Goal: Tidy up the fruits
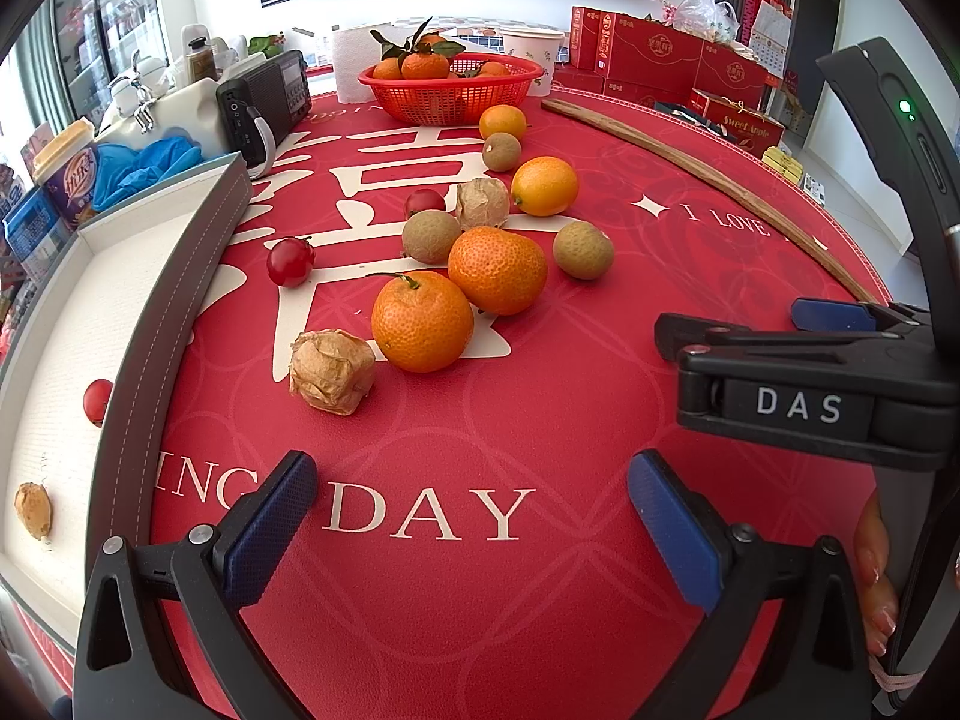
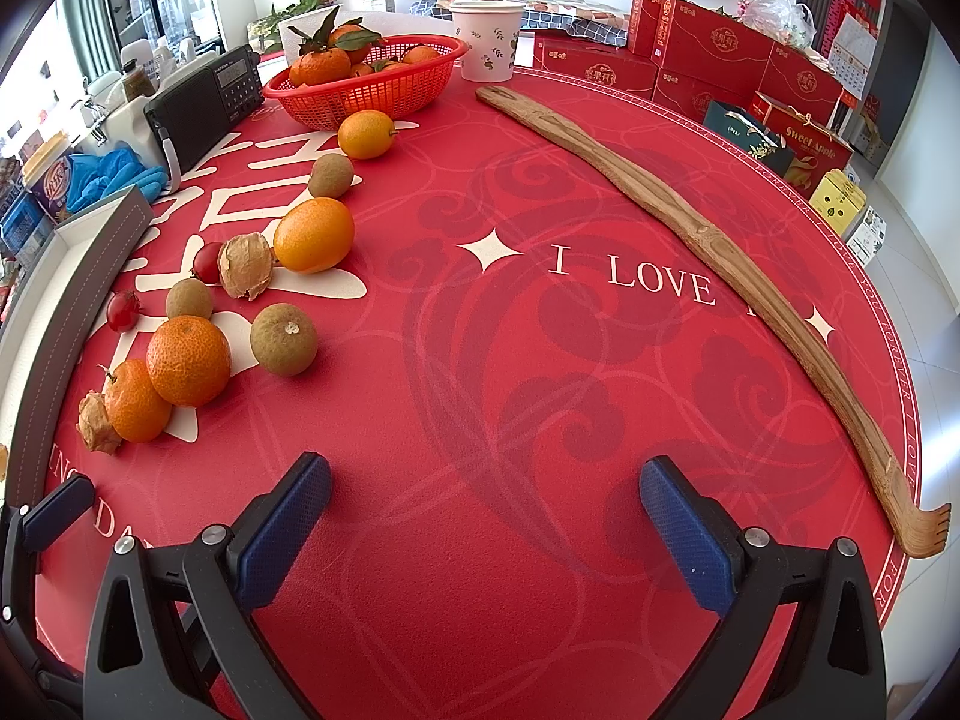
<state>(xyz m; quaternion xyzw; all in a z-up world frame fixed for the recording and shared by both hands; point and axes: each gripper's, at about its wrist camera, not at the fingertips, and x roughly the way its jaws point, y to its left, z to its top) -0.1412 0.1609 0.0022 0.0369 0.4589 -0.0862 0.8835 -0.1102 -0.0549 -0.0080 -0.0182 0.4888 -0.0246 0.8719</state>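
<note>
Loose fruit lies in a cluster on the red table mat (image 1: 480, 540): two mandarins (image 1: 422, 322), two smooth kumquats (image 1: 544, 186), brown longans (image 1: 583, 249), cherry tomatoes (image 1: 290, 261) and papery husked fruits (image 1: 331, 370). A grey-edged white box (image 1: 60, 360) at the left holds one cherry tomato (image 1: 97, 402) and one husked fruit (image 1: 33, 510). My left gripper (image 1: 471, 531) is open and empty, short of the cluster. My right gripper (image 2: 486, 531) is open and empty over bare mat, with the fruit (image 2: 188, 360) to its left. It also shows at the right of the left wrist view (image 1: 798, 330).
A red basket (image 1: 450, 90) of leafy mandarins stands at the back. A long wooden back scratcher (image 2: 690, 240) lies across the right side. A black radio (image 1: 264, 102), blue gloves, a paper cup (image 2: 487, 39) and red gift boxes (image 2: 720, 54) ring the table.
</note>
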